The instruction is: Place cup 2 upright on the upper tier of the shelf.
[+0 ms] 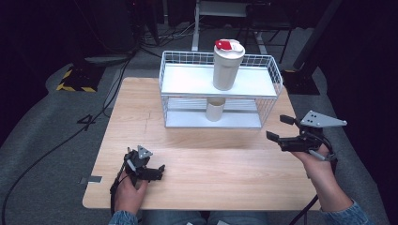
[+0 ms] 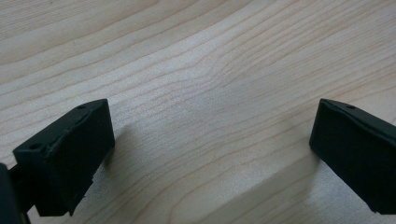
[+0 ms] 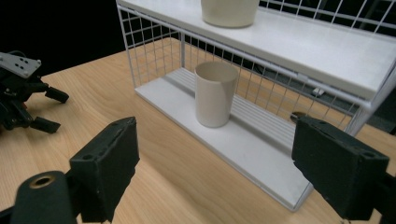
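Right now the person is holding a claw in each hand over the wooden surface (image 1: pixel 211 159).

The right claw (image 1: pixel 279 127) is hanging at about 4 o'clock on the surface, close to the right edge. Its two black jaws are standing wide apart and nothing is sitting between them. In the right gripper view, this claw (image 3: pixel 222 168) is pointing at a small cream cup (image 3: pixel 215 95).

The cup (image 1: pixel 216 110) is standing upright on the bottom shelf of a white wire rack (image 1: pixel 162 75). The rack is sitting at 12 o'clock on the surface, at the far side. From the right claw, the cup is waiting at about 10 o'clock in the high view, well apart from the jaws.

A tall cream tumbler (image 1: pixel 227 65) with a red and white lid (image 1: pixel 228 45) is standing upright on the top shelf, almost straight above the cup. In the right gripper view, the tumbler's bottom (image 3: pixel 229 11) is peeking in at 12 o'clock.

The left claw (image 1: pixel 148 164) is resting at about 7 o'clock on the surface, near the person. In the left gripper view, this claw (image 2: pixel 210 154) is looking down at bare wood. Its jaws are gaping wide too, and they are holding nothing.

The two claws are staying well apart from each other.
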